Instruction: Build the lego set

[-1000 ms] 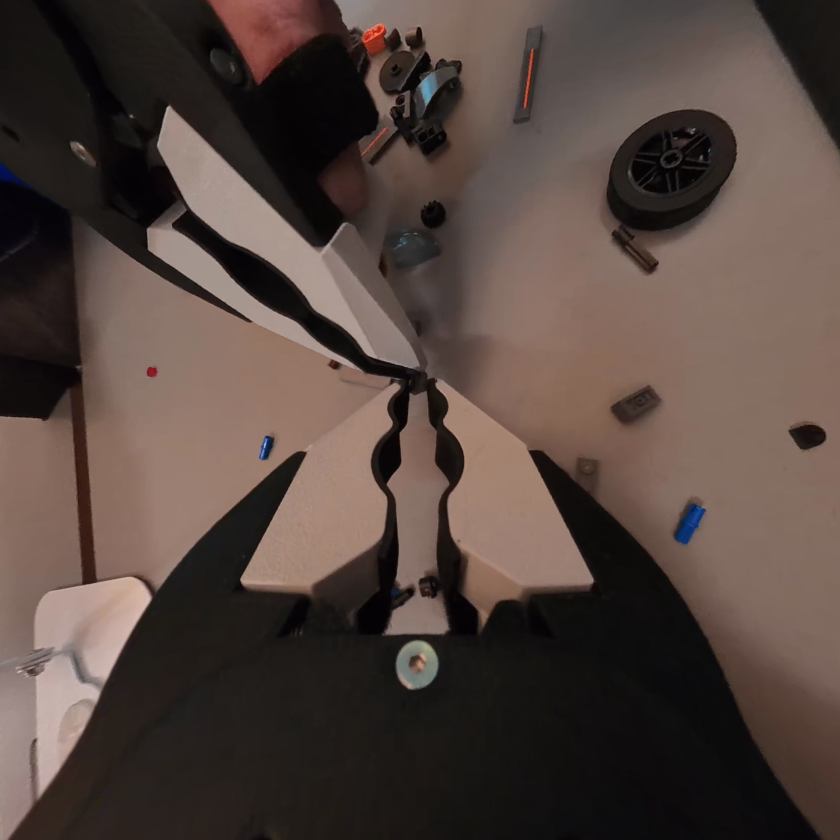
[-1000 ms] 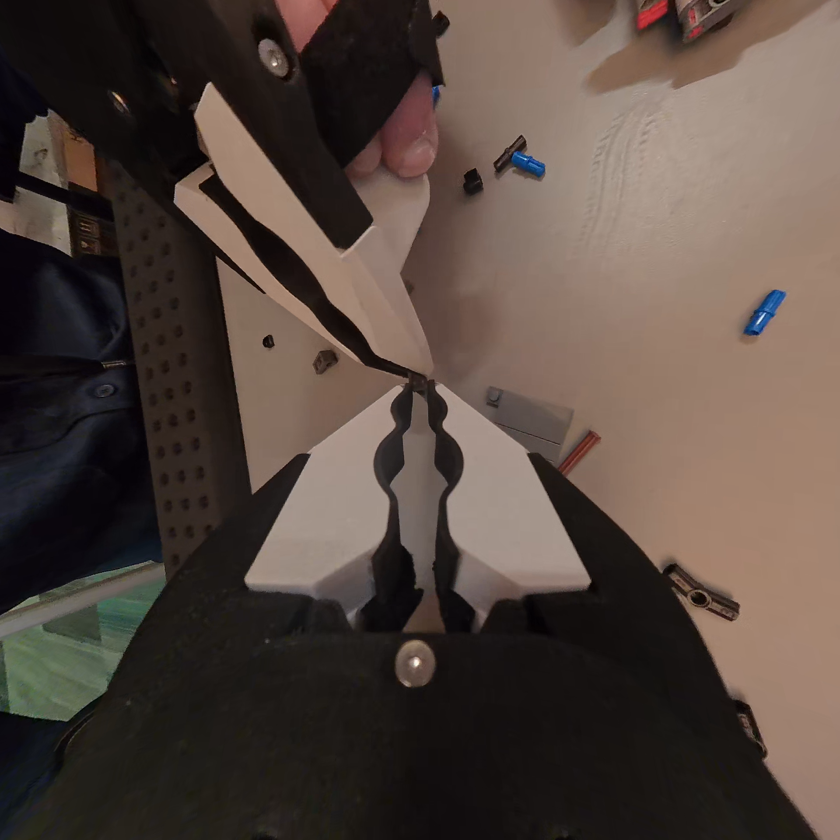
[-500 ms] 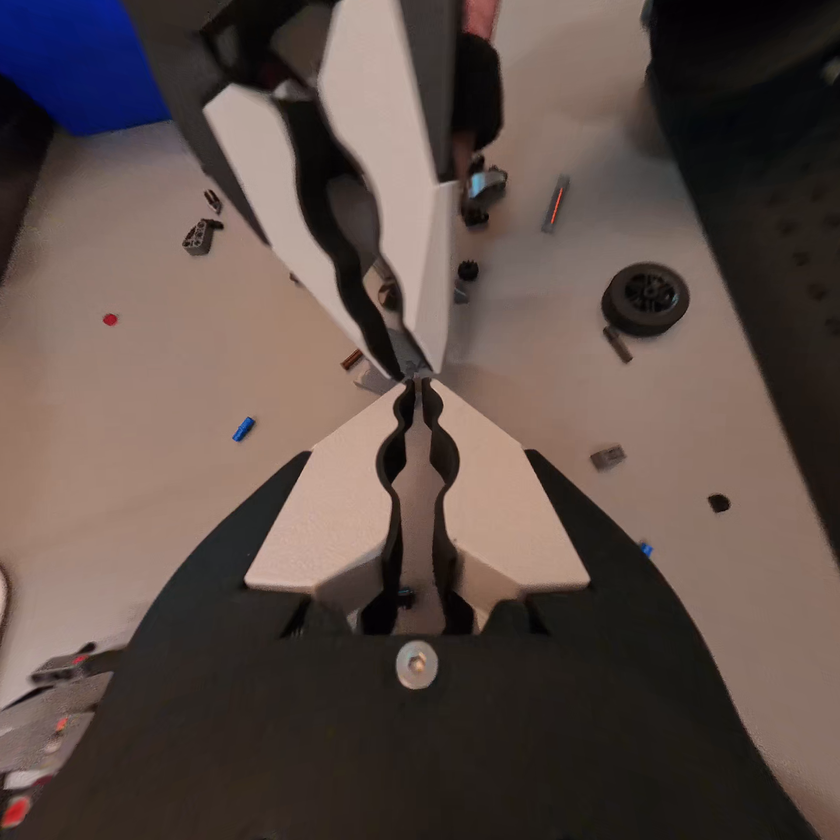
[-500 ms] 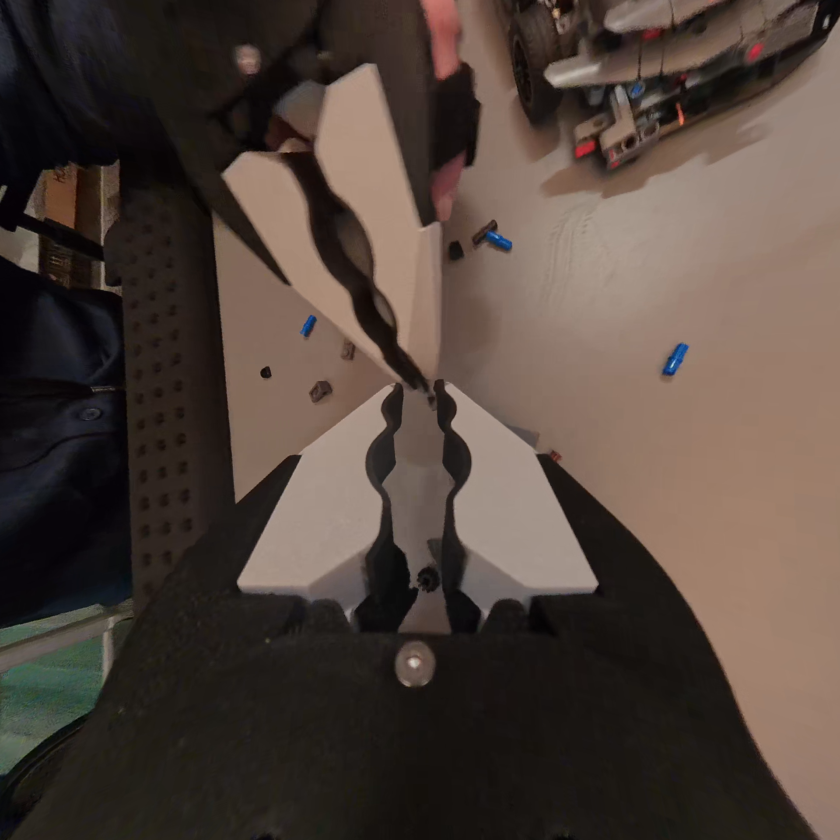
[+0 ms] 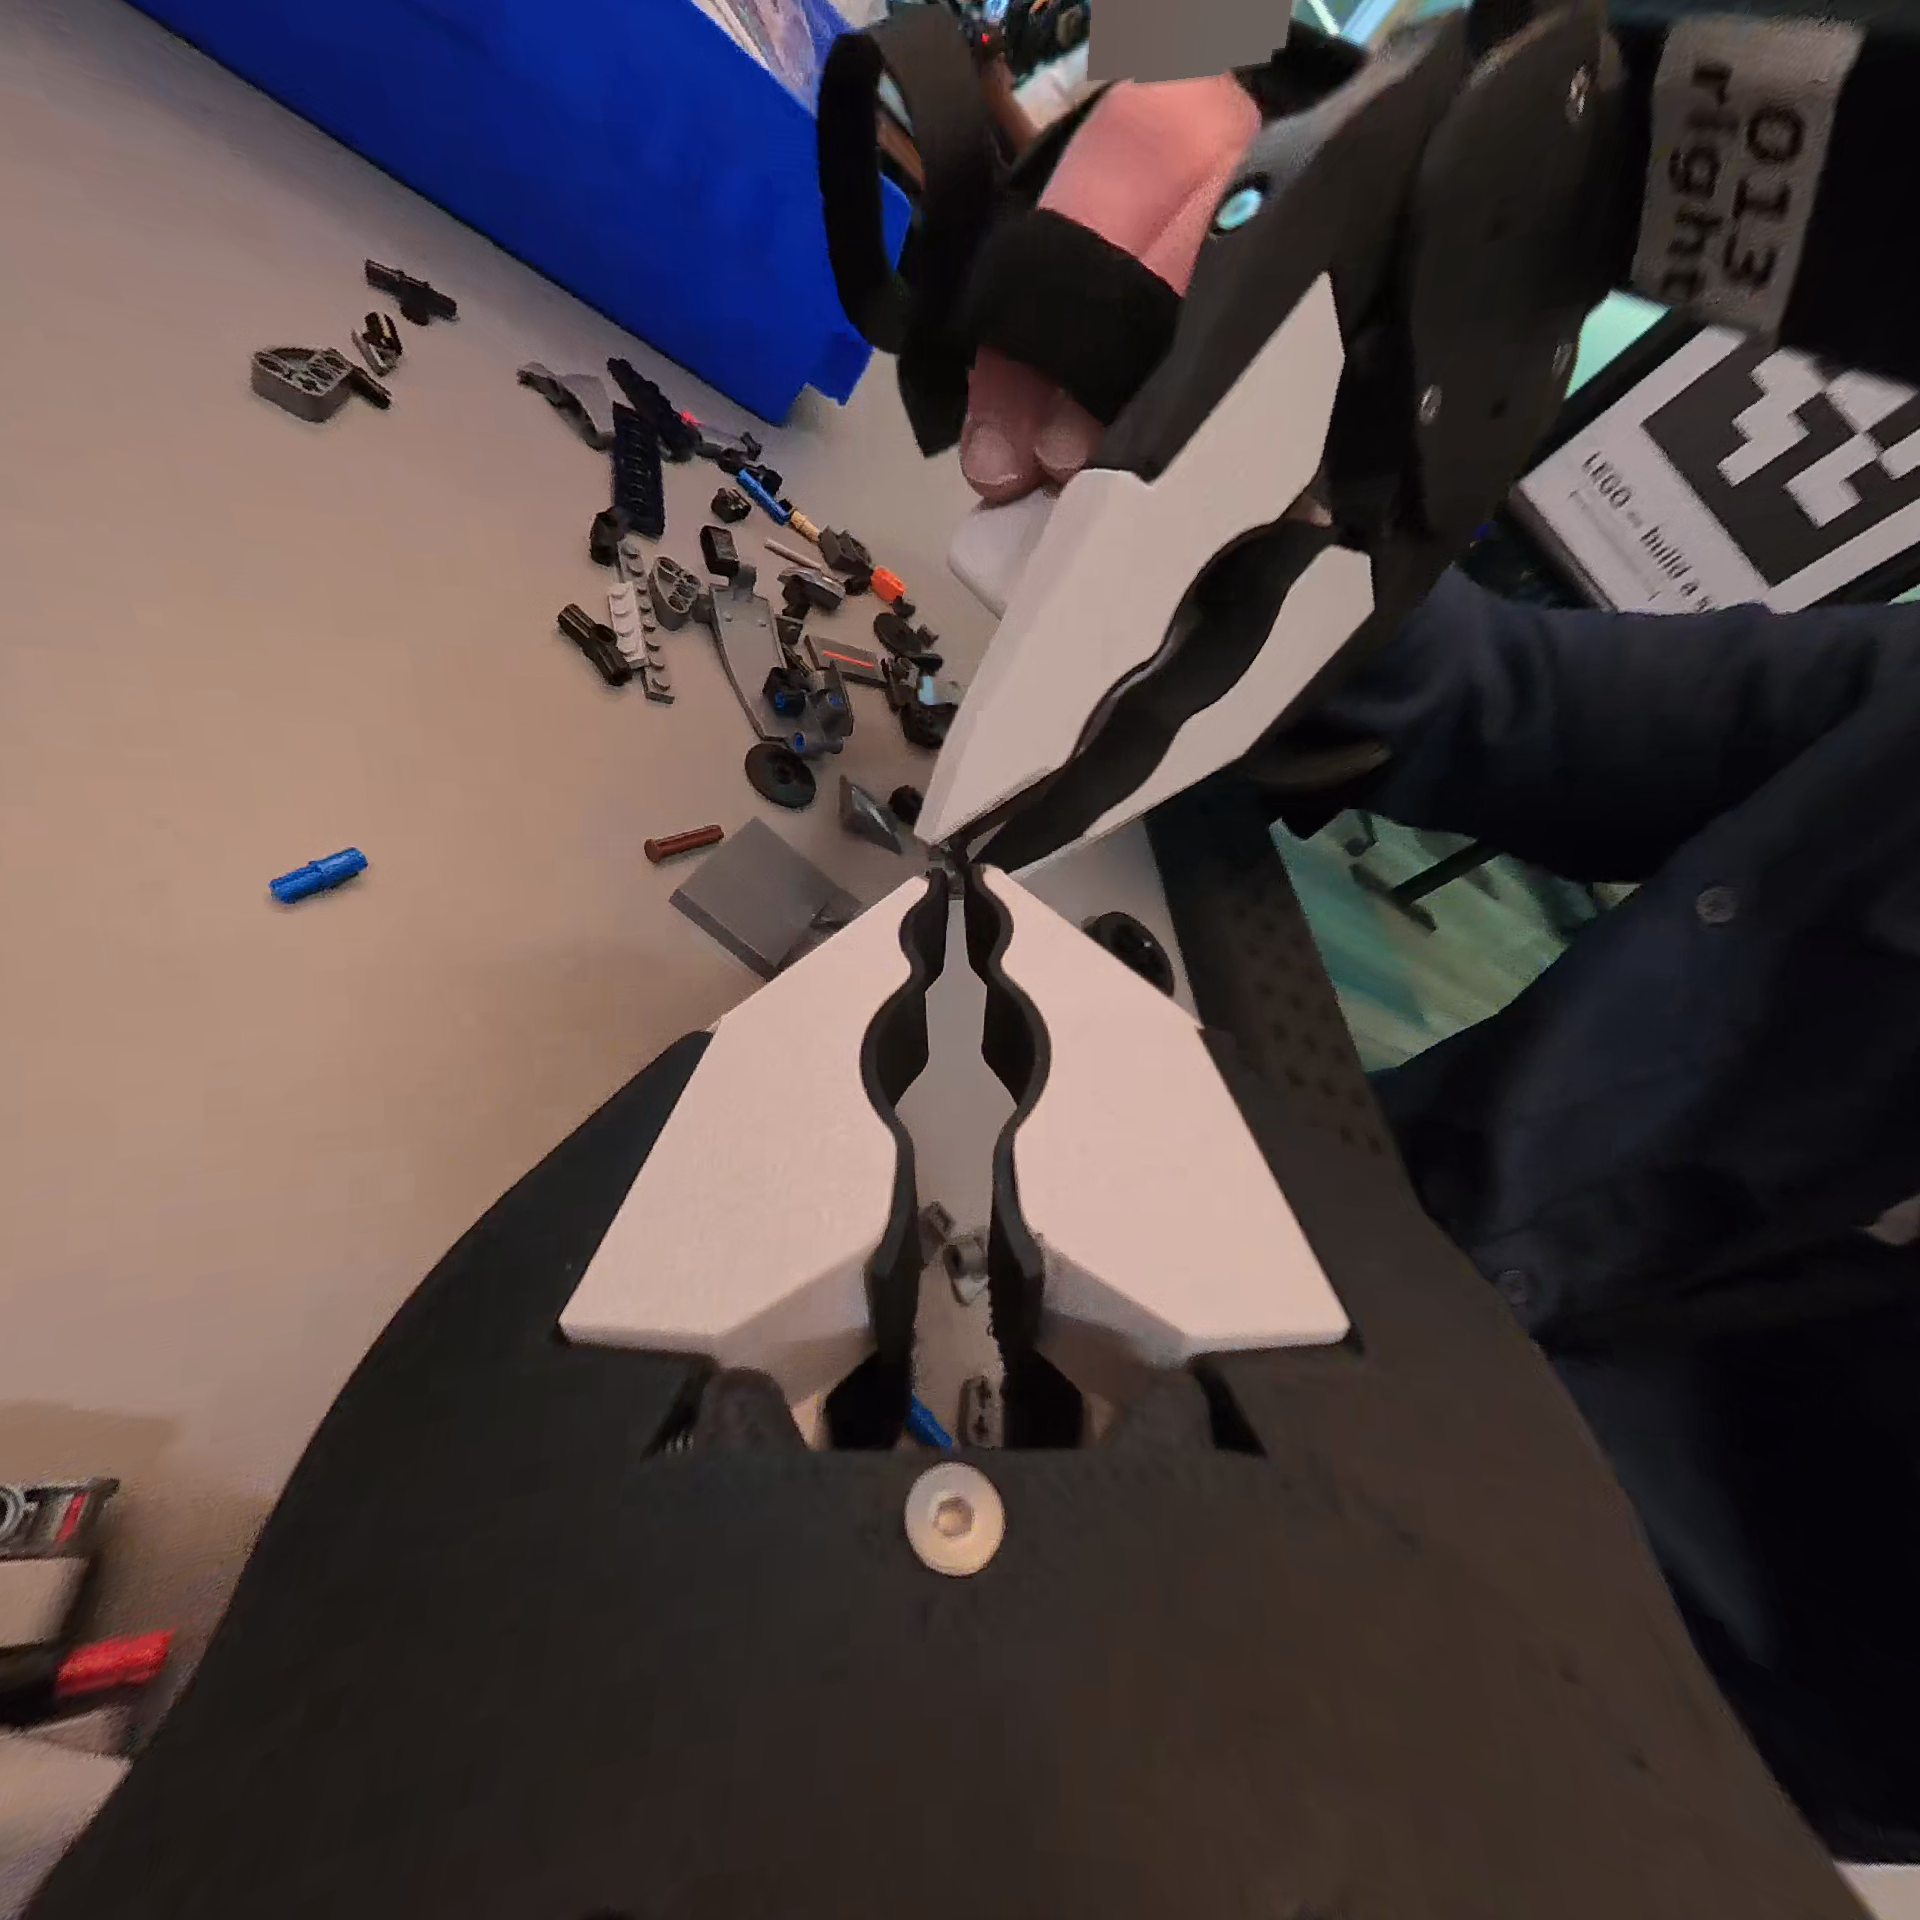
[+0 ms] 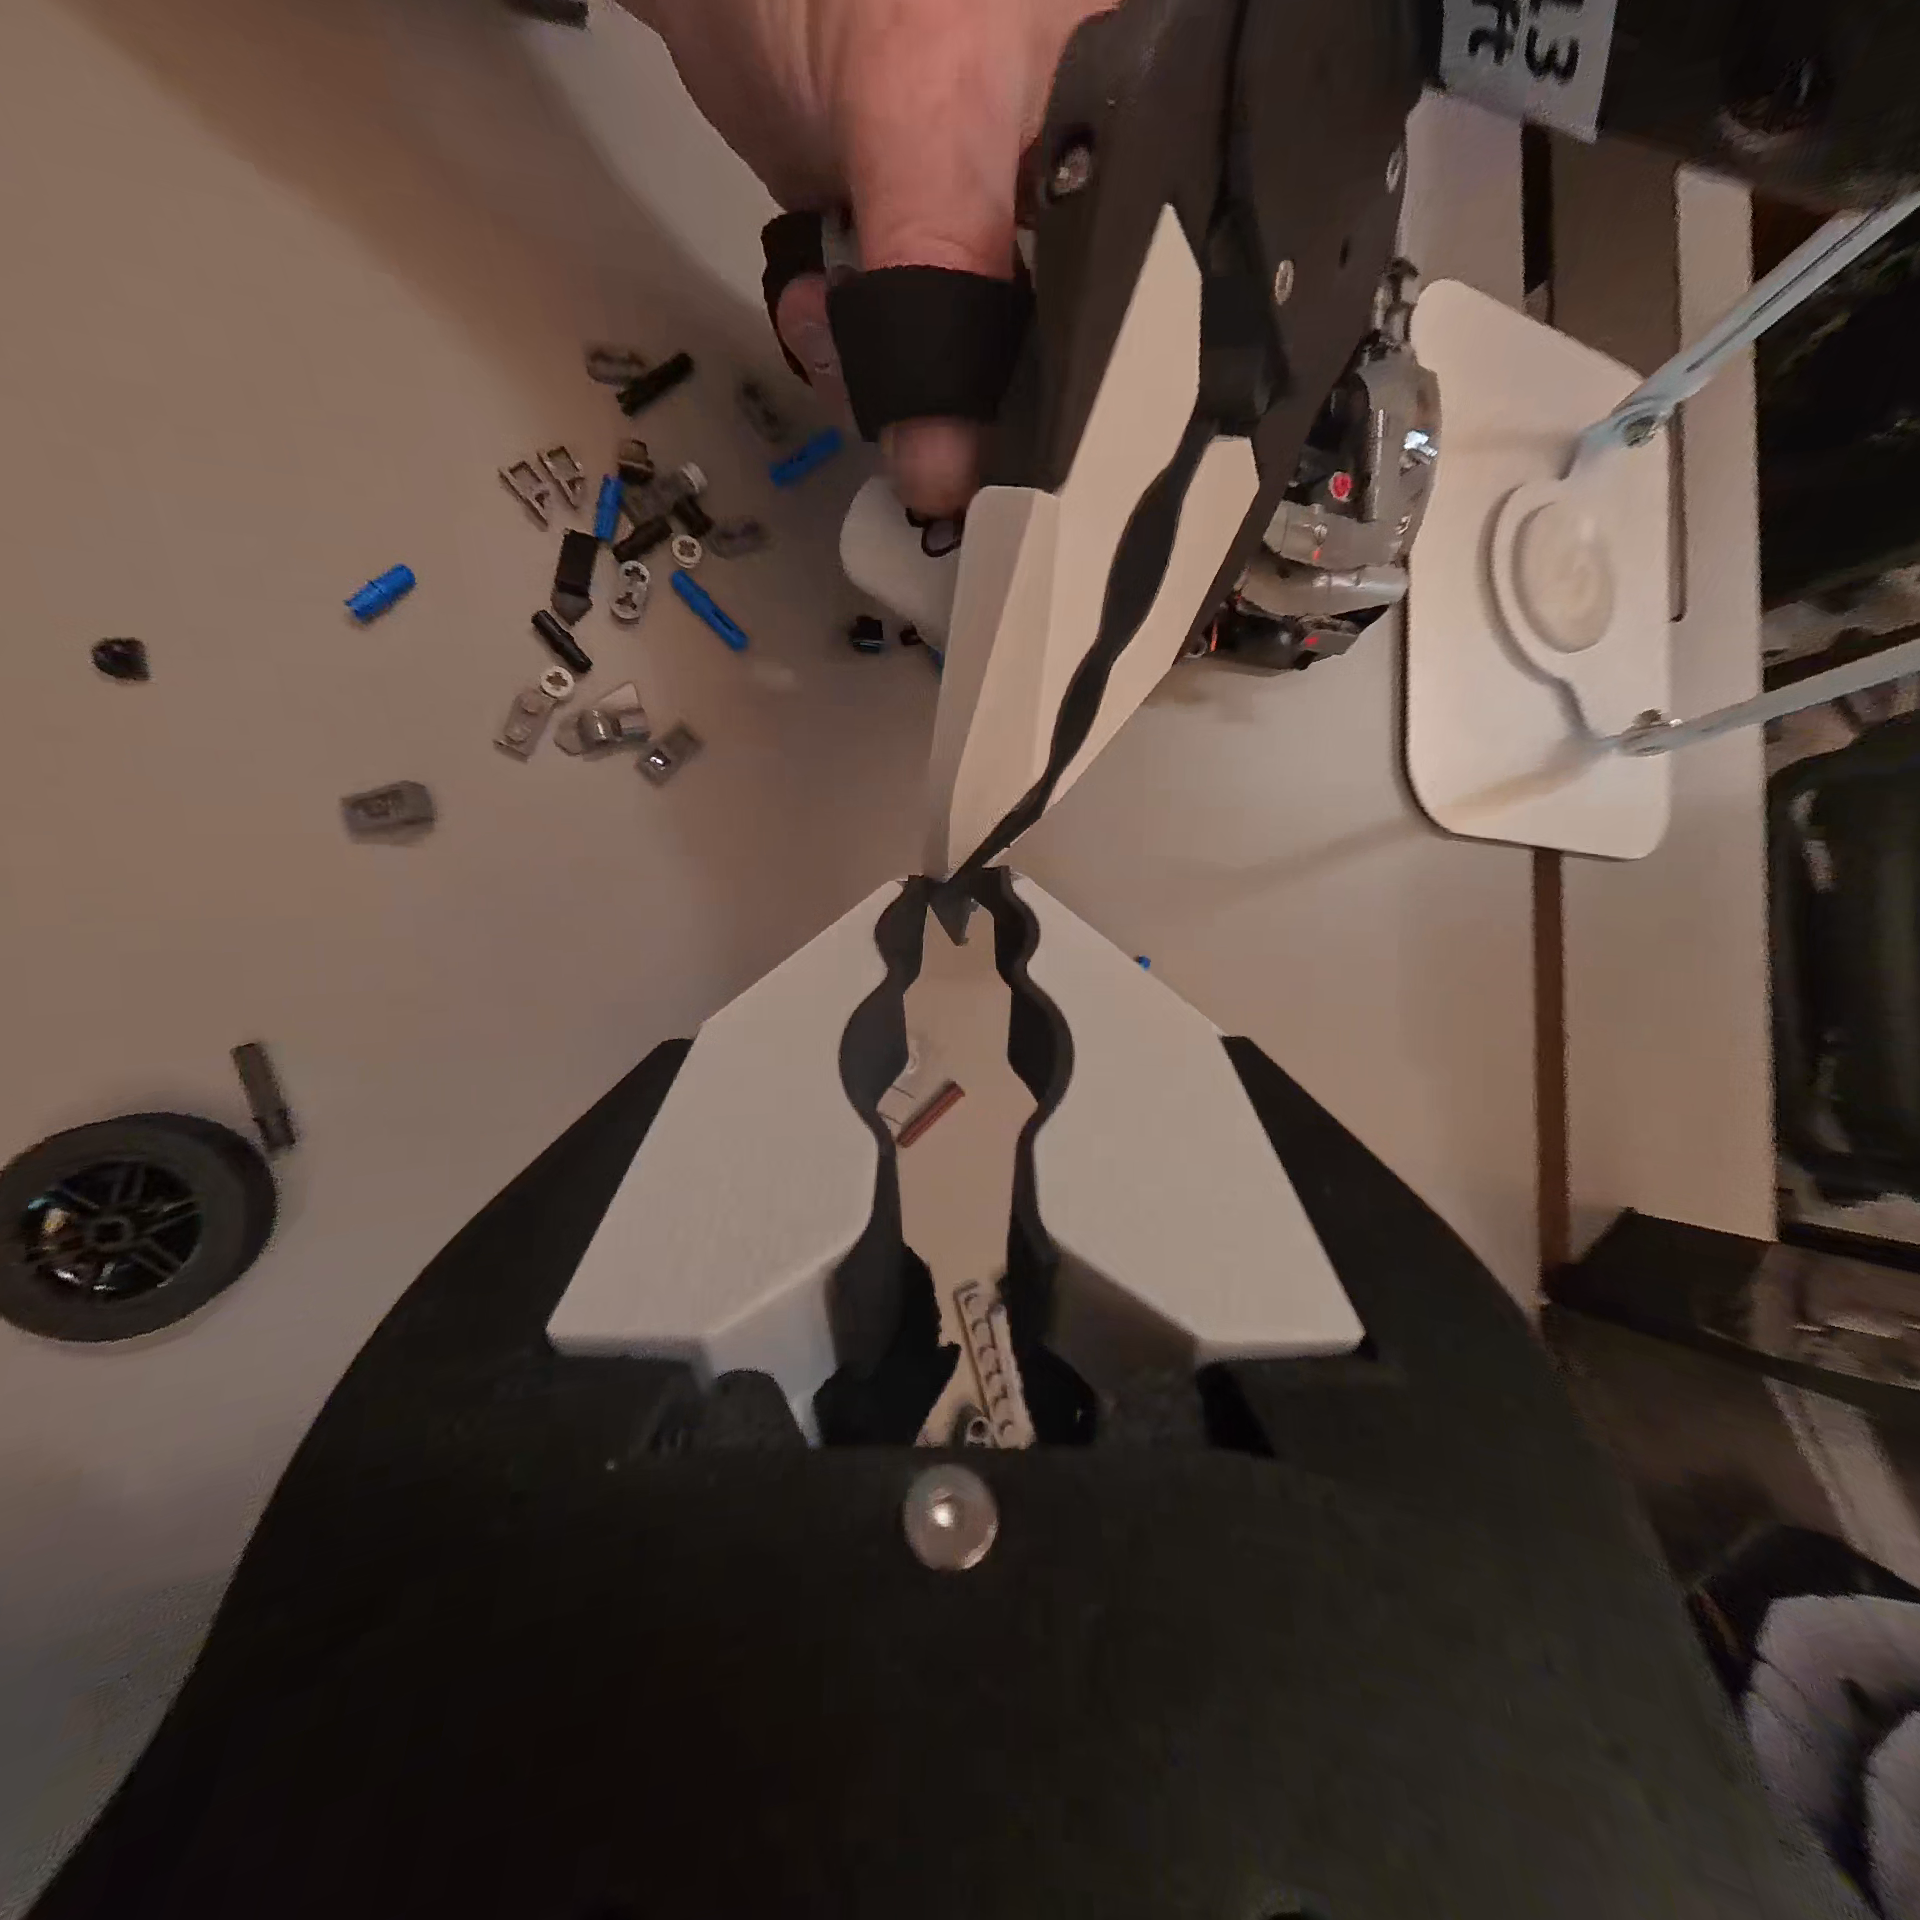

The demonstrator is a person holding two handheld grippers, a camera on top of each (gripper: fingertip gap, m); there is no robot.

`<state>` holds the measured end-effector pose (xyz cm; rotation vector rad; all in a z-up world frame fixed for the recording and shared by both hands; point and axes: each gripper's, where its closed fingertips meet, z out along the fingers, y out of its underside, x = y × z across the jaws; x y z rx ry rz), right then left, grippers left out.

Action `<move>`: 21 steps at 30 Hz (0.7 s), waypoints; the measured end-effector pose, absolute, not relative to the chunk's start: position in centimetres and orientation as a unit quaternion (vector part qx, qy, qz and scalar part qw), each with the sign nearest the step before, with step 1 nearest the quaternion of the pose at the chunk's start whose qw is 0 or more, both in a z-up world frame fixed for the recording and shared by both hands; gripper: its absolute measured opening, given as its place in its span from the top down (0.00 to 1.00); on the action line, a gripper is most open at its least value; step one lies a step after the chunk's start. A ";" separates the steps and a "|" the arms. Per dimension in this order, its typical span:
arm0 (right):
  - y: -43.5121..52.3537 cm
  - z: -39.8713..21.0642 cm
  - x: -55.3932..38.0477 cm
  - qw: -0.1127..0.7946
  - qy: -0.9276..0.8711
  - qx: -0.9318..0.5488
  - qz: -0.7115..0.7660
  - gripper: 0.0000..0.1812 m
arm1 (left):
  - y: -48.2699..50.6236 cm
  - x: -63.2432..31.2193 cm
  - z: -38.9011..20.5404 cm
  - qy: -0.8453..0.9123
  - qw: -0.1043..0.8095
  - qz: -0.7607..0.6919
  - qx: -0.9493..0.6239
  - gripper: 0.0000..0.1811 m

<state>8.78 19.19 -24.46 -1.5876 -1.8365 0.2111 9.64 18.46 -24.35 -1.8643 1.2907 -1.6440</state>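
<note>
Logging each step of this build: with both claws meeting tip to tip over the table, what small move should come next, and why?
Probably press the tips gently together to seat the joint. The left claw and right claw each pinch a tiny dark piece, tip to tip above the table; whether the pieces are already joined is too small to tell.

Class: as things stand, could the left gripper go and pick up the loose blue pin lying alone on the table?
Probably not yet. The table around the blue pin is bare, but the left gripper is shut tip to tip with the right gripper on a tiny part.

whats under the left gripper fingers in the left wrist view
Through the gap of the left hand-held gripper: small grey lego pieces and a blue pin tip on the beige table. The fingers hide the rest.
</note>
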 end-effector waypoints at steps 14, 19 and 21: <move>18.8 -24.5 8.7 0.343 -0.720 -0.601 0.064 0.96 | 18.2 9.3 -24.1 0.423 0.122 -0.626 -0.643 1.00; 19.1 -24.9 9.3 0.327 -0.711 -0.619 0.069 1.00 | 18.5 9.4 -24.2 0.414 0.125 -0.630 -0.645 0.93; 19.1 -25.6 9.6 0.304 -0.702 -0.639 0.086 1.00 | 18.7 9.4 -24.3 0.425 0.141 -0.615 -0.649 0.94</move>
